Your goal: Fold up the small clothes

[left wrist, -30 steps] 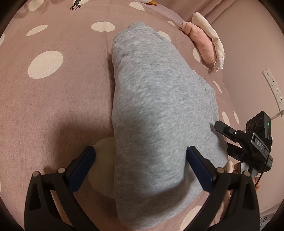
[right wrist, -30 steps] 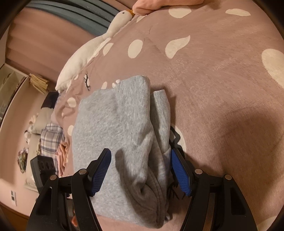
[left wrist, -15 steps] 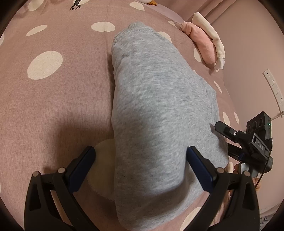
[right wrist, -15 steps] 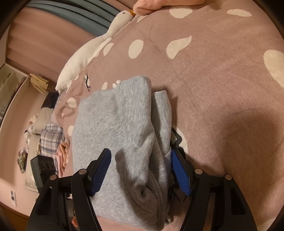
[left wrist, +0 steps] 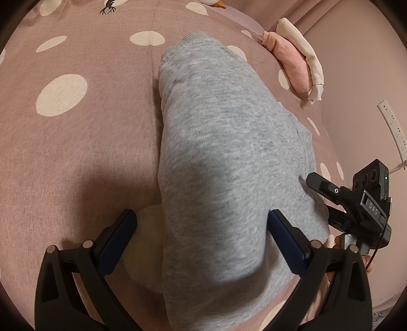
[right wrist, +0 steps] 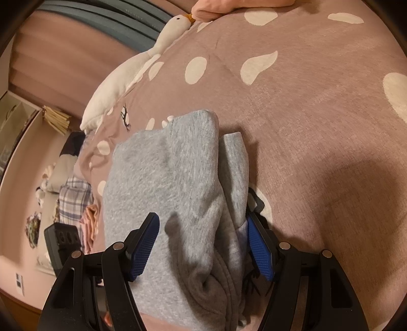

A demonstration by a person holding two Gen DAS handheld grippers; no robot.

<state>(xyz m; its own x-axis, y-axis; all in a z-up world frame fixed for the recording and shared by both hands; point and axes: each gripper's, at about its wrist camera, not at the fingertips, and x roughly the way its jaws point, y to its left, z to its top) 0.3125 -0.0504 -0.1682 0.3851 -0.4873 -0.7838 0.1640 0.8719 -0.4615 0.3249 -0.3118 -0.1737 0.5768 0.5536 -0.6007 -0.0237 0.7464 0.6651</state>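
1. The folded grey garment (left wrist: 229,163) lies on the spotted pink bedspread (left wrist: 76,142).
2. The left gripper (left wrist: 201,229) stands spread, touching nothing; the right gripper (right wrist: 203,244) likewise (cloth between the pads, unpinched).
3. Its body reads "DAS".
4. A plush goose (right wrist: 132,73) lies beyond.

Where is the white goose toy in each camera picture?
Left wrist view: only a tiny bit of the goose toy peeks in at the very top edge, its orange beak showing.
Right wrist view: the goose toy lies along the upper left, on the edge of the bedspread, its beak touching a pink cloth.
Shared landmark: the grey garment, lying in the middle of both pictures.
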